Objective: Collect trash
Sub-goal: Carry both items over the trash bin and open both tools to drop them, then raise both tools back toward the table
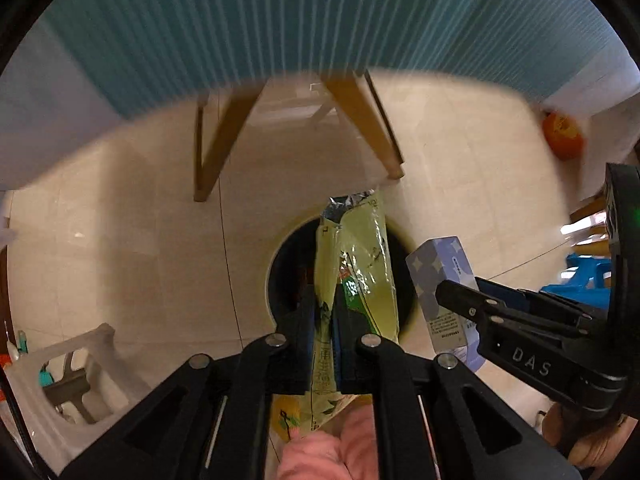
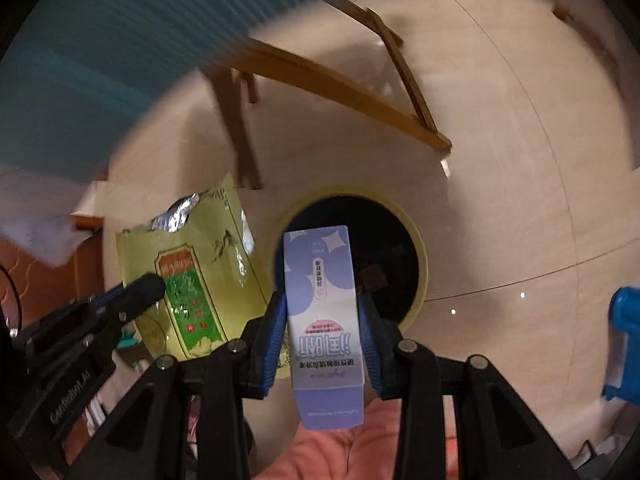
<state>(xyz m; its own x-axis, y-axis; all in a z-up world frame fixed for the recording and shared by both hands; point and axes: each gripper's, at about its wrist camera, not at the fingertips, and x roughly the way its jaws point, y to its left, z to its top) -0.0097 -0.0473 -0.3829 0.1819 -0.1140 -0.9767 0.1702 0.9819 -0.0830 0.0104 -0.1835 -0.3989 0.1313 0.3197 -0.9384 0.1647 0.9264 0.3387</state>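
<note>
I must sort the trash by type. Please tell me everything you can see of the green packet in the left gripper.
The green packet is a flat, glossy foil pouch, yellow-green with a darker green label and printed characters. Its top is torn open and shows silver lining. It looks empty and creased. The left gripper pinches its lower part, holding it over the round bin.

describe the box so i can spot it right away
Find the round dark bin on the pale floor. Right above its mouth, the right gripper holds a small upright box. It is lilac and white, unlike the crinkly green packet beside it.
</note>
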